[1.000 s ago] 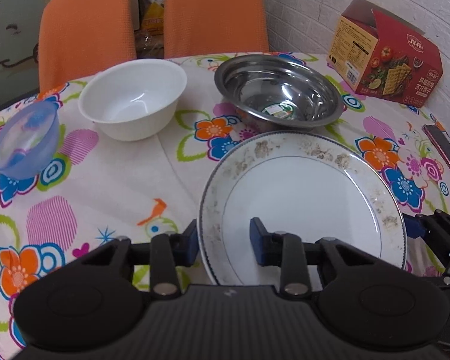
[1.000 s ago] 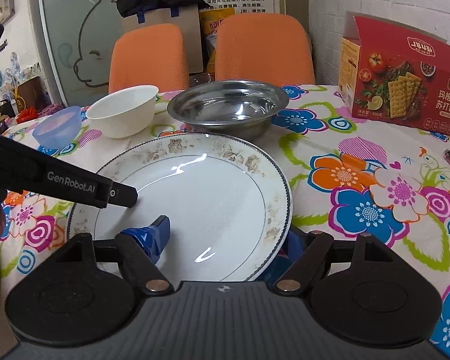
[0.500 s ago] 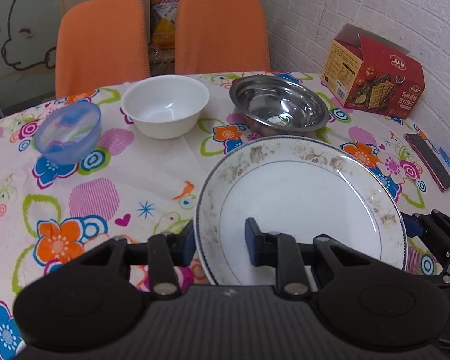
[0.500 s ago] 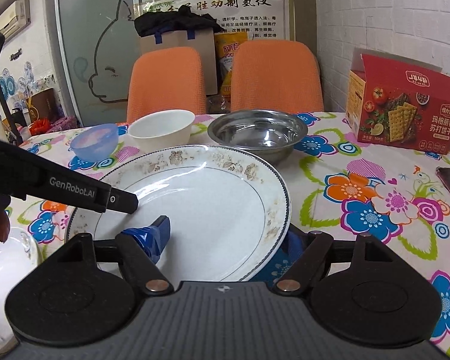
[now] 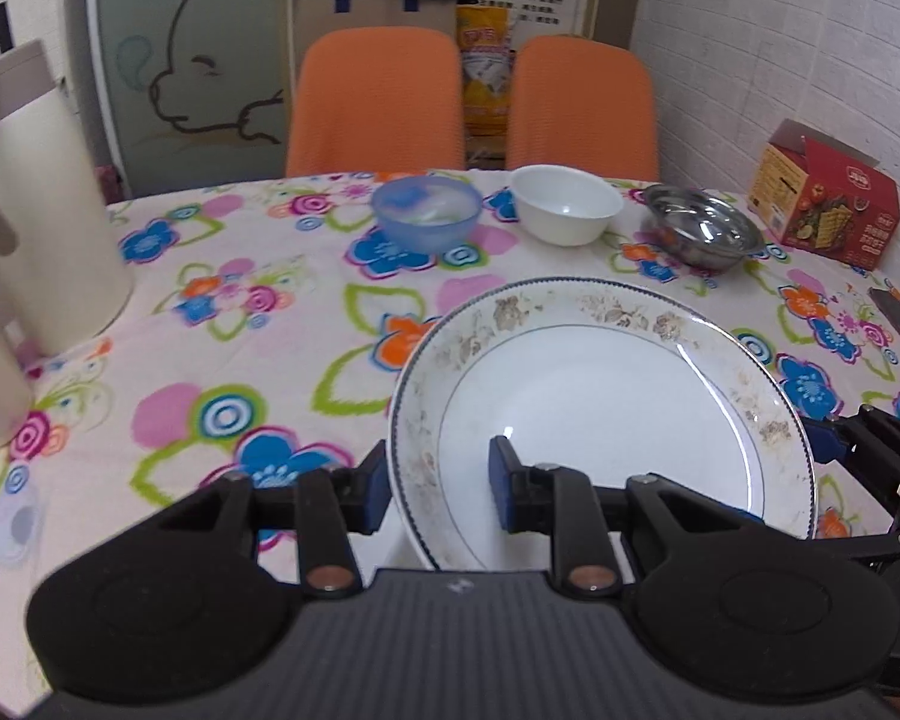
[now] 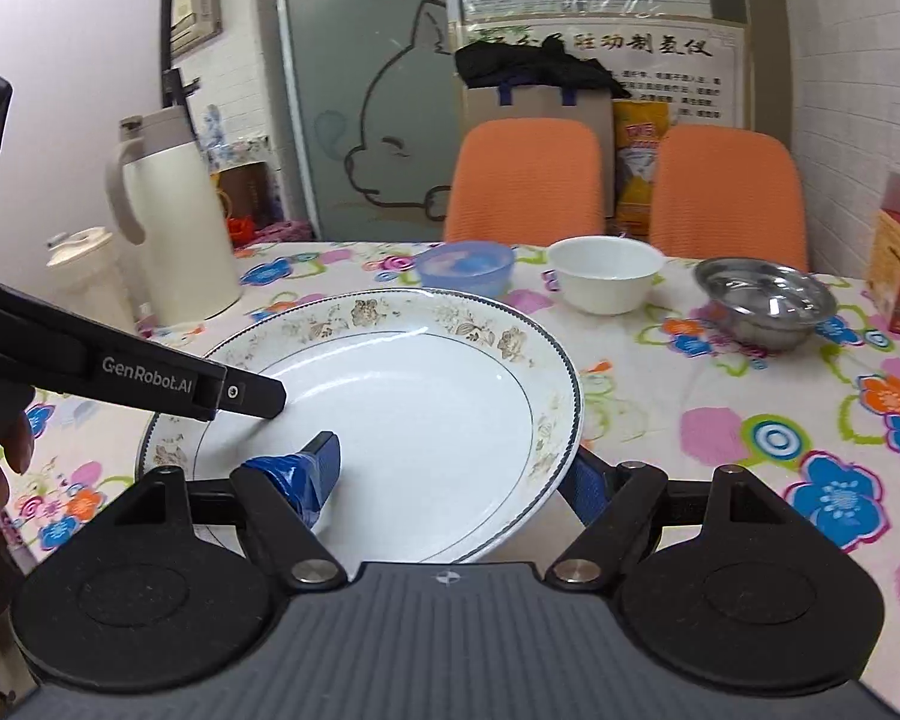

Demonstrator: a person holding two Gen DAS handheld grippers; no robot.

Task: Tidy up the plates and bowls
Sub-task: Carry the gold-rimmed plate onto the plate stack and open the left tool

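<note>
Both grippers, left gripper (image 5: 438, 483) and right gripper (image 6: 456, 474), grip the floral-rimmed plate (image 5: 600, 402) by its rim between their jaws; uneven pull could let it slip onto the desk (image 5: 240, 300).

The left hand-held gripper (image 5: 439, 489) straddles the plate (image 5: 600, 396) rim, raised above the floral tablecloth (image 5: 240, 330).

We are seeing open flowered tablecloth (image 5: 258, 354) lying bare left of the gold-rimmed white plate (image 5: 600, 384). A tall cream thermos jug (image 5: 36, 198) is blocking the table's far left edge. Ahead, a blue plastic bowl (image 5: 426, 213), a white ceramic bowl (image 5: 567, 204) and a steel bowl (image 5: 702, 231) are standing in a row, with a red cracker box (image 5: 822, 204) closing off the right.
</note>
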